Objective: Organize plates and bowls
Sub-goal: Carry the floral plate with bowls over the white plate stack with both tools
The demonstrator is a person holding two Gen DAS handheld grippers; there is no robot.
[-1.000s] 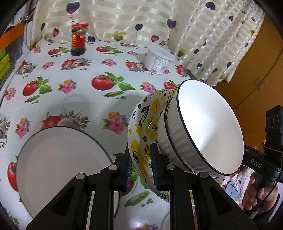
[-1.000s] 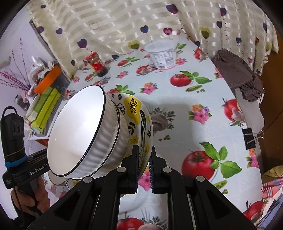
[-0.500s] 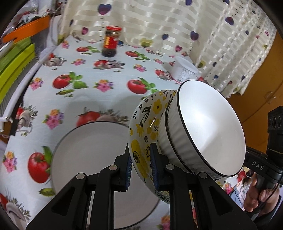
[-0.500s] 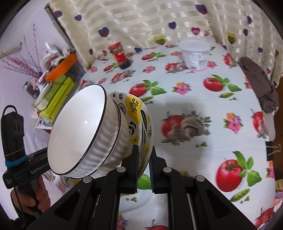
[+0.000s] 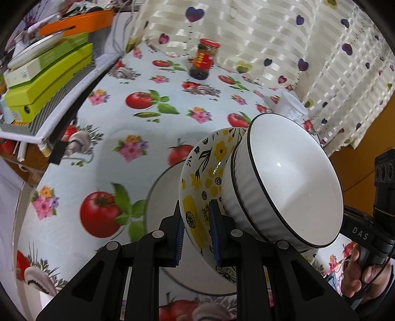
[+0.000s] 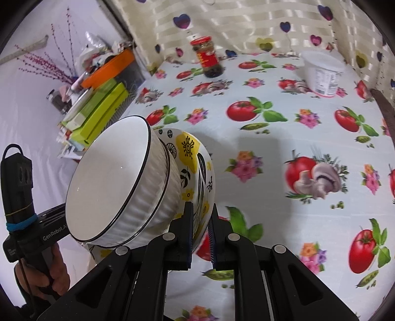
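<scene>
Moved since the earlier frames: both grippers and the nested bowls have travelled across the table toward its left edge; the white plate now lies straight under the bowls in the left wrist view; the green boxes have come much closer

Left gripper (image 5: 196, 232): clenched on the rim of the yellow-flowered bowl (image 5: 200, 182); one blue pad inside the rim, one outside; pointing steeply down

Right gripper (image 6: 201, 228): clenched on the opposite rim of the same bowl (image 6: 197, 170), pads on either side of the wall; a hand (image 6: 42, 271) grips the other gripper's handle at the lower left of this view

Yellow-flowered bowl: held in the air between the two grippers, tilted on its side, clear of the table

White ribbed bowl (image 5: 286, 180): nested inside the flowered bowl, black line round its rim, mouth turned sideways; touched by neither gripper

White plate (image 5: 165, 197): flat on the tablecloth (image 5: 138, 148) near the front edge, partly hidden behind the bowls and fingers

Jar (image 5: 203, 61): red lid, dark contents, upright near the back edge by the curtain (image 5: 271, 37)

White tub (image 6: 322, 74): upside down near the back right corner

Green boxes (image 5: 47, 74): stacked on a shelf just off the left edge, orange tray (image 5: 79, 21) above them
</scene>
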